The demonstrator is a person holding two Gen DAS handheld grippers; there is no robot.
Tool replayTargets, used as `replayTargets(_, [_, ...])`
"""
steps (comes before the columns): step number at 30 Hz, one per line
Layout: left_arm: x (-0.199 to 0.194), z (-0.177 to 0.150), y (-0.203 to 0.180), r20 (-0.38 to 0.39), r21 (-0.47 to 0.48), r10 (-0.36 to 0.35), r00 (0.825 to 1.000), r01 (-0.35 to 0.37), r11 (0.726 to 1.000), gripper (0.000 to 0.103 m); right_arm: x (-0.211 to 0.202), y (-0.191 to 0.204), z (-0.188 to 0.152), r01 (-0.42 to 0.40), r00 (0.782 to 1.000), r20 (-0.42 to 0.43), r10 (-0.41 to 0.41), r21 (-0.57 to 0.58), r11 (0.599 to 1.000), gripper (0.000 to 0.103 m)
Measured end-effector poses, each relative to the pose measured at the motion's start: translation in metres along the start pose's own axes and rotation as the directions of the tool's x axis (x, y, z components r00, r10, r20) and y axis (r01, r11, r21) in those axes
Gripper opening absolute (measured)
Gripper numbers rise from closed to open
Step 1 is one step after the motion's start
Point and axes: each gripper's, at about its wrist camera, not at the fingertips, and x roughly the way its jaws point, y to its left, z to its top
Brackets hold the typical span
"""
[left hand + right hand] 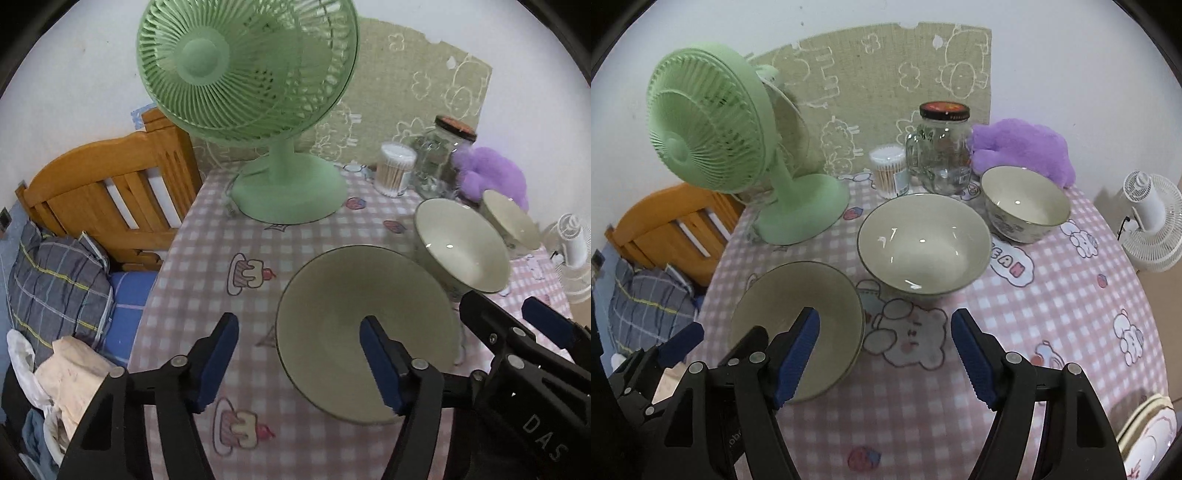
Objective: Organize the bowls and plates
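Observation:
Three pale bowls stand on the pink checked tablecloth [1052, 295]. The nearest, a wide shallow bowl [351, 295] [790, 291], looks like a stack of two. My left gripper [300, 320] is open and straddles its left rim, right pad over the inside and left pad over the cloth, neither pressing. My right gripper [886, 315] [504, 306] is open at the same bowl's right rim, with its left pad above the bowl. A deeper bowl [923, 240] [461, 247] sits behind. A patterned bowl [1023, 203] [513, 221] stands farthest right.
A green desk fan [288, 192] [798, 210] stands at the back left. A swab box [888, 170], a glass jar [942, 155] and a purple plush [1023, 147] line the back. Stacked plates [1152, 424] show at the near right. A wooden bed [110, 192] borders the left edge.

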Motion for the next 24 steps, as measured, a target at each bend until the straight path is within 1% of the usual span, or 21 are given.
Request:
replayTargets(1, [0.004,0.000,0.001,-0.007,0.000,-0.004,1.000,0.004,1.000,0.063,0.004,0.001,0.001,0.004,1.000,-0.002,-0.004,-0.004,1.000,0.073])
replayTargets(2, [0.009,0.001,0.001,-0.017,0.000,-0.005,1.000,0.005,1.000,0.059,0.009,0.003,0.001,0.007,1.000,-0.004,-0.007,-0.008,1.000,0.069])
replayTargets(3, [0.015,0.001,0.002,-0.031,0.001,-0.009,0.999,0.010,1.000,0.057,0.015,0.005,0.002,0.011,1.000,-0.013,-0.011,-0.015,1.000,0.066])
replayTargets(4, [0.019,0.001,0.001,-0.037,0.002,-0.014,0.999,0.014,1.000,0.052,0.019,0.007,0.002,0.012,1.000,-0.023,-0.012,-0.018,1.000,0.061])
replayTargets(5, [0.023,0.001,0.001,-0.044,0.005,-0.019,0.999,0.019,1.000,0.049,0.024,0.008,0.002,0.009,0.999,-0.034,-0.010,-0.017,1.000,0.056])
replayTargets(6, [0.026,0.001,0.000,-0.050,0.009,-0.023,0.998,0.023,1.000,0.046,0.028,0.009,0.002,0.005,0.999,-0.044,-0.005,-0.016,1.000,0.054])
replayTargets(8, [0.032,0.001,-0.002,-0.059,0.027,-0.035,0.998,0.037,0.999,0.043,0.038,0.010,0.002,-0.004,0.998,-0.063,0.003,-0.015,1.000,0.045])
replayTargets(9, [0.033,0.001,-0.004,-0.058,0.041,-0.037,0.998,0.040,0.998,0.041,0.041,0.011,0.001,-0.006,0.998,-0.068,0.005,-0.017,1.000,0.043])
replayTargets(12, [0.035,0.002,-0.007,-0.043,0.072,-0.017,0.999,0.020,0.997,0.037,0.051,0.015,0.000,-0.017,0.996,-0.084,0.015,-0.021,1.000,0.031])
replayTargets(13, [0.037,0.003,-0.007,-0.044,0.078,-0.010,0.999,0.014,0.997,0.033,0.052,0.017,0.000,-0.015,0.996,-0.085,0.013,-0.025,1.000,0.024])
replayTargets(15, [0.039,0.005,-0.004,-0.045,0.078,-0.012,0.999,0.015,0.997,0.028,0.055,0.021,0.001,-0.005,0.997,-0.076,0.002,-0.041,0.999,0.020])
replayTargets(16, [0.041,0.005,-0.002,-0.049,0.079,-0.011,0.999,0.015,0.997,0.026,0.055,0.023,0.002,-0.006,0.997,-0.074,0.003,-0.045,0.999,0.016])
replayTargets(19, [0.043,0.006,-0.001,-0.049,0.092,0.005,0.999,-0.001,0.996,0.022,0.056,0.030,0.004,0.020,0.998,-0.063,-0.024,-0.064,0.998,0.016])
replayTargets(24, [0.041,0.003,0.001,-0.063,0.095,0.008,0.998,-0.002,0.996,0.021,0.053,0.034,0.004,0.037,0.996,-0.080,-0.043,-0.073,0.997,0.016])
